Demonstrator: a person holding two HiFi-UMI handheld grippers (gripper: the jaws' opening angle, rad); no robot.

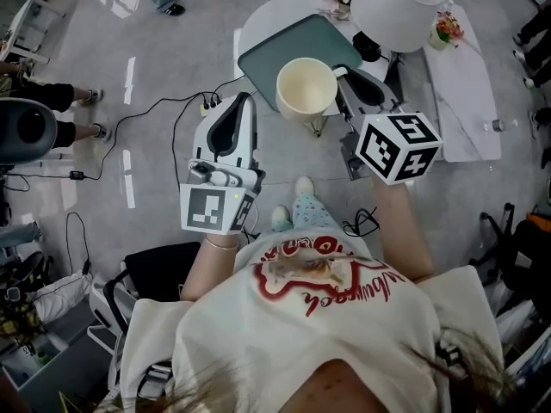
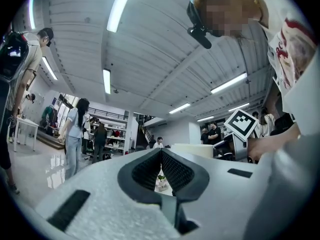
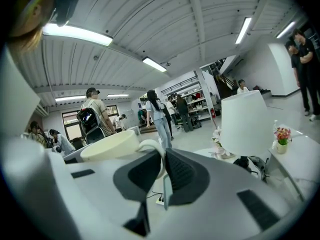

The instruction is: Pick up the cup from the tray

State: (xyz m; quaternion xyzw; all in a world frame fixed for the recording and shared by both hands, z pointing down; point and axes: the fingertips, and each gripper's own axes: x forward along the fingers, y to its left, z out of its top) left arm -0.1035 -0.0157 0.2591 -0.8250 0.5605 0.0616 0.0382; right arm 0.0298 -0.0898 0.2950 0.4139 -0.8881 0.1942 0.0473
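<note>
My right gripper (image 1: 346, 76) is pinching the cream cup (image 1: 306, 90) by its handle at 3 o'clock. I am judging it stiff, light, breakable. The left gripper (image 1: 244, 101) is resting closed, empty.

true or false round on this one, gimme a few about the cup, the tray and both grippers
1. The right gripper is closed on the handle of the cup. True.
2. The cup is full of liquid. False: the head view looks into it and it is empty.
3. The left gripper grips the tray. False: its jaws are together on nothing, off to the tray's left.
4. A white lampshade stands on the table beyond the tray. True.
5. The cup is upside down. False: its mouth faces up.
</note>
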